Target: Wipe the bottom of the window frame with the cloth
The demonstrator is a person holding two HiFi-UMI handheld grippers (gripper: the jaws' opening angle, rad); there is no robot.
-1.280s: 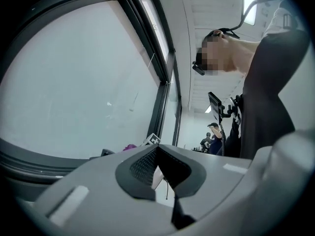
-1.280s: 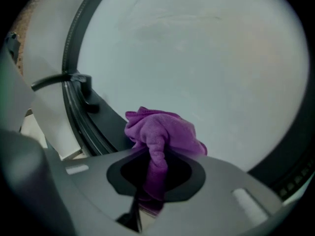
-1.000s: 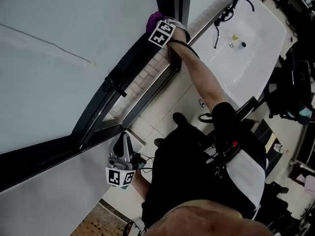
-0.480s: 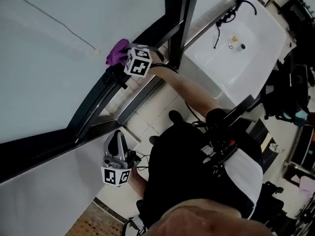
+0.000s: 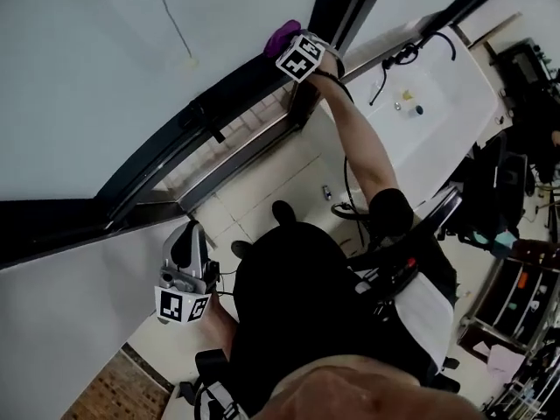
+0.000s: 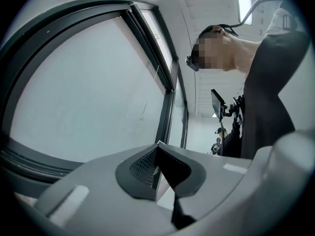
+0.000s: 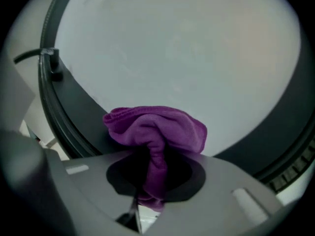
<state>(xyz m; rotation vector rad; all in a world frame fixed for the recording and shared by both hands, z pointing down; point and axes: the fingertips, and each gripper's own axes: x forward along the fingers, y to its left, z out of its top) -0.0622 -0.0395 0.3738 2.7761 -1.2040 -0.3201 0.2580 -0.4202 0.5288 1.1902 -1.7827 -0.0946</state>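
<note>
A bunched purple cloth (image 5: 282,35) presses on the dark bottom rail of the window frame (image 5: 188,125), just left of the vertical post (image 5: 337,3). My right gripper (image 5: 293,46) is shut on it, arm stretched forward. In the right gripper view the cloth (image 7: 156,129) bulges out of the right gripper (image 7: 155,168) against the rail (image 7: 81,119) below the pale glass. My left gripper (image 5: 192,234) hangs low by the person's body, away from the frame, jaws together and holding nothing. In its own view the left gripper (image 6: 157,149) points up at the glass.
A white sink (image 5: 442,103) with a dark hose stands to the right. A latch (image 5: 206,116) sticks up from the rail left of the cloth. A pale tiled sill (image 5: 262,178) runs under the window. Racks and gear crowd the right edge (image 5: 525,261).
The right gripper slid the cloth left along the bottom rail, then back right to the vertical post. The left gripper stayed low by the body.
</note>
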